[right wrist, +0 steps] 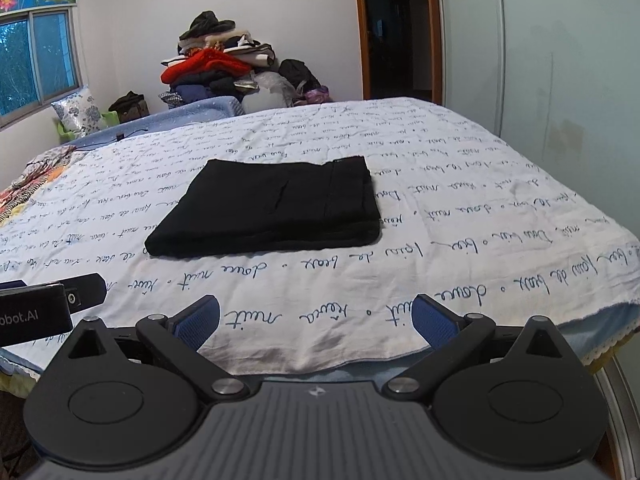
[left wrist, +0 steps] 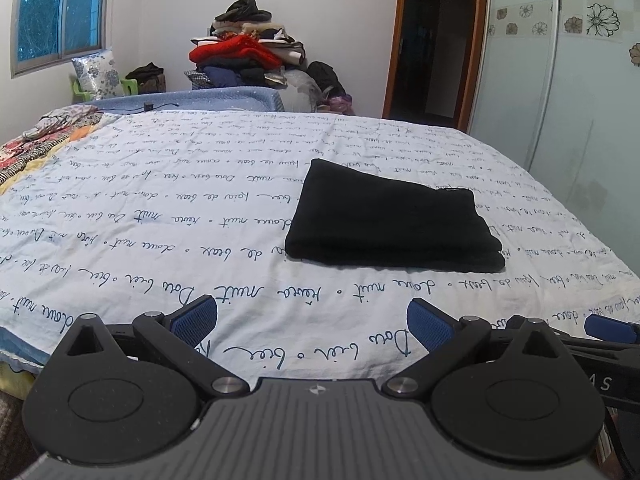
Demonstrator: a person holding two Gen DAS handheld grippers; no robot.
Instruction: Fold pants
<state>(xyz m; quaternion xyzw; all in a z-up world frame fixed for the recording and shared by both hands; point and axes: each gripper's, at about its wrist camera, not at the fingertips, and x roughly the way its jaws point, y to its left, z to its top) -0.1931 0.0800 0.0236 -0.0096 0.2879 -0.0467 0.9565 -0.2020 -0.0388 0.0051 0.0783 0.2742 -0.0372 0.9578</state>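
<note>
Black pants (left wrist: 394, 220) lie folded into a flat rectangle on the white bed sheet (left wrist: 160, 216) printed with blue handwriting. In the right wrist view the same pants (right wrist: 276, 208) rest mid-bed, well beyond the fingers. My left gripper (left wrist: 312, 322) hovers open over the bed's near edge, nothing between its blue pads (left wrist: 196, 320). My right gripper (right wrist: 316, 322) is likewise open and empty at the near edge, short of the pants. The left gripper's body (right wrist: 36, 312) shows at the left edge of the right wrist view.
A tall pile of clothes (left wrist: 248, 52) stands beyond the far side of the bed. A patterned quilt (left wrist: 36, 140) lies at the bed's left. A glass wardrobe door (left wrist: 560, 92) runs along the right, with a dark doorway (left wrist: 432, 40) beside it.
</note>
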